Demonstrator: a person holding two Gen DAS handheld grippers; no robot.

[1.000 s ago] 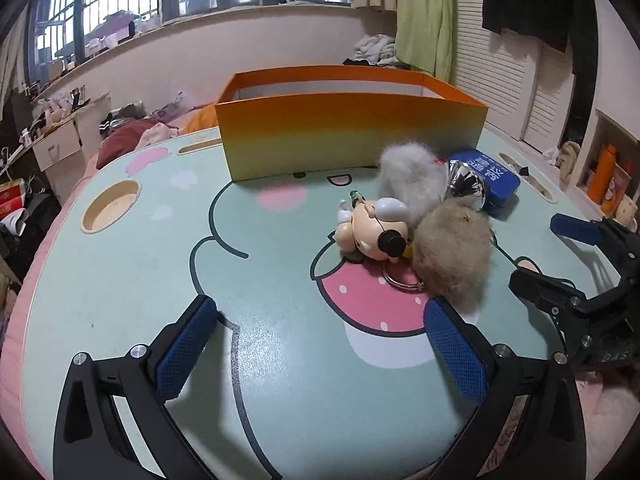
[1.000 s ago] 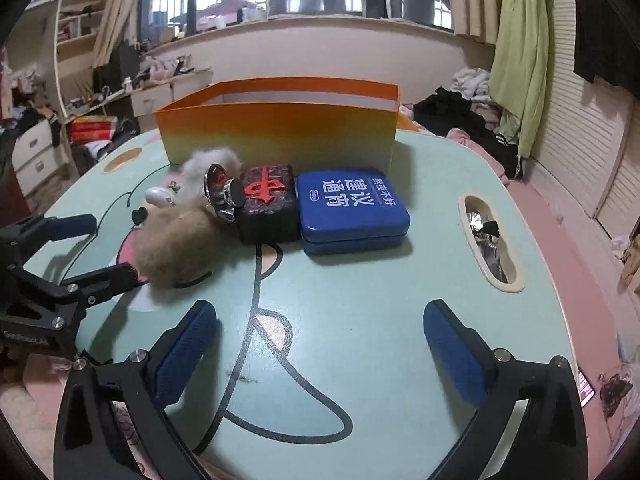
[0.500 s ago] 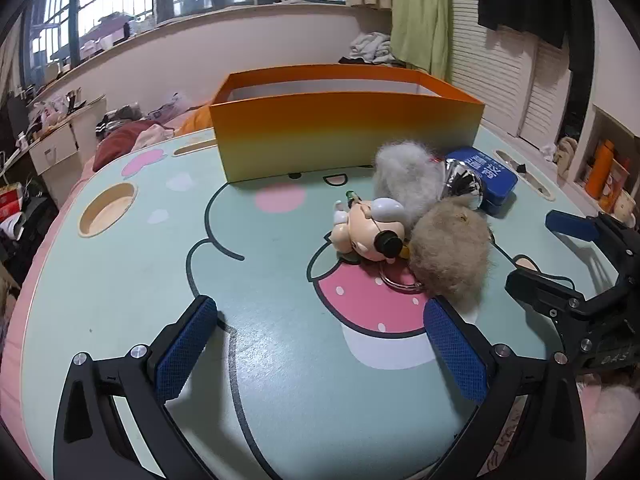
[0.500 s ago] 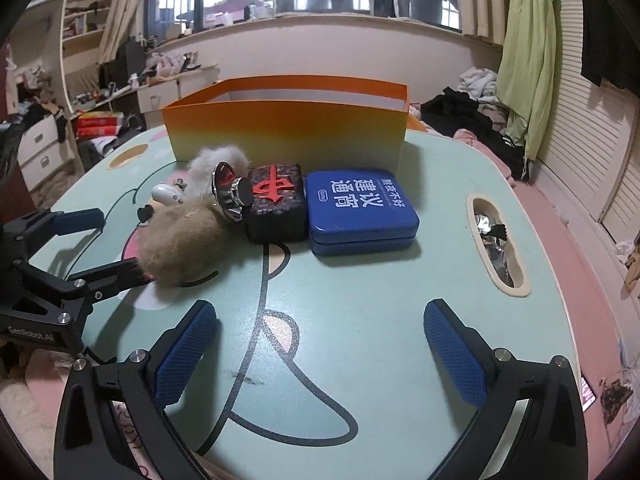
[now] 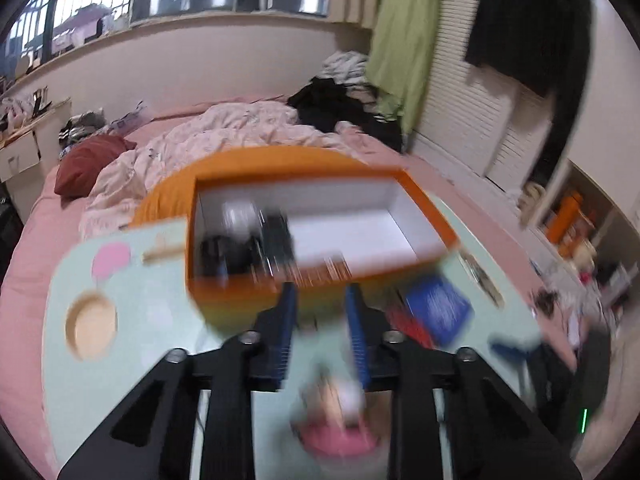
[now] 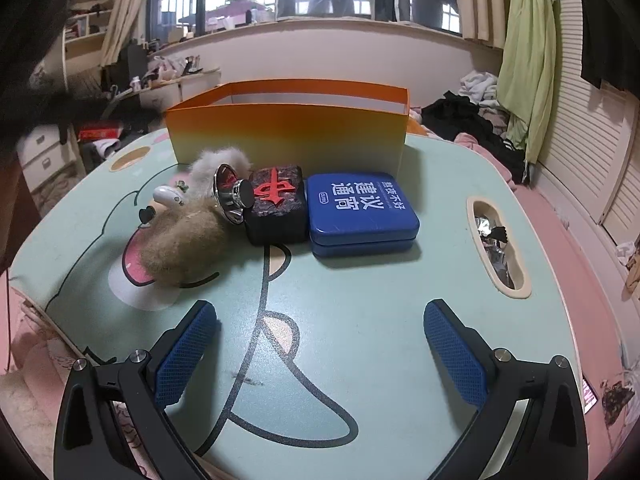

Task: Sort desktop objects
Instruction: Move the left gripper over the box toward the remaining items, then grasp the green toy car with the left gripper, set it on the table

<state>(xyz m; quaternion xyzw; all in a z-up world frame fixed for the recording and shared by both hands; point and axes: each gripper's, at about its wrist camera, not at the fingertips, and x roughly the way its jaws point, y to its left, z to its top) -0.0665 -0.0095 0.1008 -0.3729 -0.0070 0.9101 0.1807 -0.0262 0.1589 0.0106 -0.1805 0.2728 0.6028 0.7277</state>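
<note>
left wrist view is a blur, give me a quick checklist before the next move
1. Left view sharp enough to aim by: not ok, heavily motion-blurred.
2. Left gripper grip: fingers stand close together, but the blur hides whether anything is between them: cannot tell.
3. Room in the orange box: dark items at its left end, bare white floor at its right: ok.
4. Right gripper free: open above the table, nothing between its fingers: ok.
5. Blue tin clear to pick: lies flat, top unobstructed, black block close on one side: ok.
6. Fur pompoms separate: piled against other small items: not ok.
</note>
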